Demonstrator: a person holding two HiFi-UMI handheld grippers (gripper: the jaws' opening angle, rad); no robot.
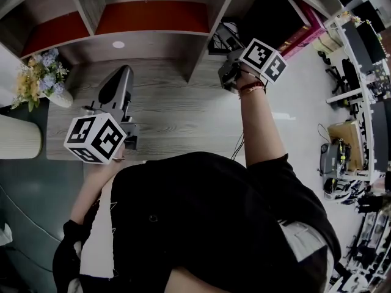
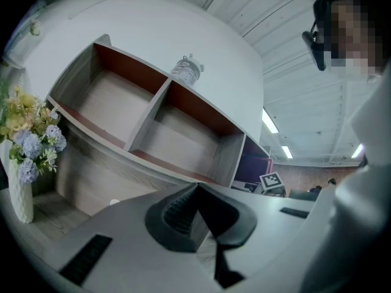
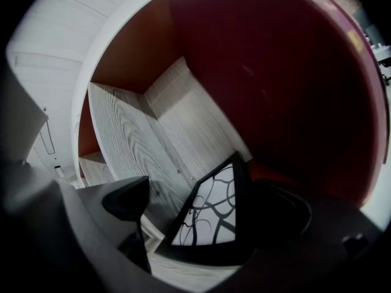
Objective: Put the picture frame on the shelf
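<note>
Picture frame (image 3: 211,215): black border, white picture with black curving lines. Stands on edge, tilted, on wood-grain board inside shelf (image 3: 131,133) compartment, beside dark red panel. Shelf: grey wood-grain boards, red back panels, open compartments.

- The head view is dim overall. The pale glossy floor (image 1: 299,121) on the right is its brightest patch, and my black top (image 1: 201,224) shows almost no detail.
- In the left gripper view, light comes from long white ceiling strip lights (image 2: 269,120), which are blown out to glare.
- The pale grey body of my left gripper (image 2: 197,188) is soft and unfocused close to the lens.
- The right gripper view is the darkest. Inside the grey wood-grain shelf with dark-red panels (image 3: 140,145), only the white print in the black picture frame (image 3: 214,215) catches light.
- Straight edges bow in every view, and the corners of both gripper views go black.
</note>
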